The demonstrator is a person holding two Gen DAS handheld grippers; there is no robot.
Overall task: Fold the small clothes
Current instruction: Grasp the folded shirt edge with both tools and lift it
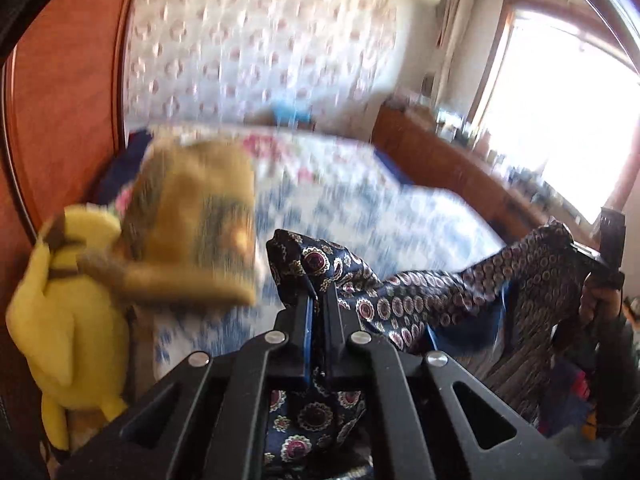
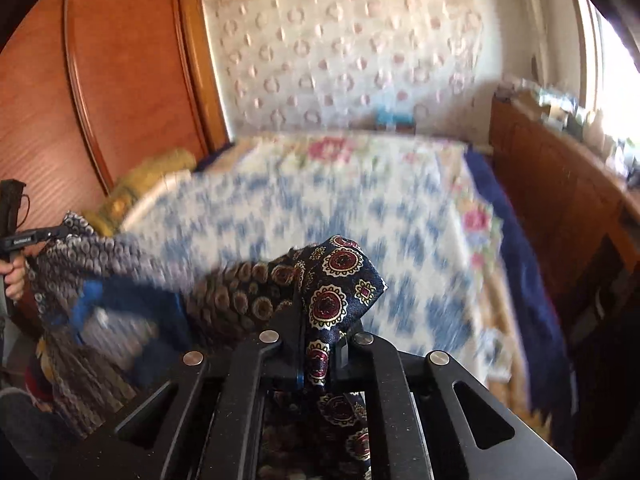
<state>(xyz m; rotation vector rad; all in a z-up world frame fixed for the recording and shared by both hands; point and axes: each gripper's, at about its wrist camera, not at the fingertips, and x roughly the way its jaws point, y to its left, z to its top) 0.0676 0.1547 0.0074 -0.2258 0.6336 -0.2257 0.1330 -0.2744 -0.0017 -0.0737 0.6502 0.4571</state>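
Note:
A dark navy garment with red-and-cream medallion print (image 1: 420,296) hangs stretched in the air between both grippers, above the near end of the bed. My left gripper (image 1: 318,292) is shut on one corner of it. My right gripper (image 2: 316,320) is shut on the other corner (image 2: 340,280). The rest of the cloth droops between them (image 2: 120,264). The right gripper with the person's hand shows at the right edge of the left wrist view (image 1: 604,264); the left one shows at the left edge of the right wrist view (image 2: 16,240).
A bed with a blue-and-white floral cover (image 2: 340,200) lies ahead. An ochre folded cloth (image 1: 196,220) and a yellow plush toy (image 1: 64,320) lie at its left. A wooden wardrobe (image 2: 100,80) stands left, a cluttered wooden dresser (image 2: 560,168) right, under a bright window.

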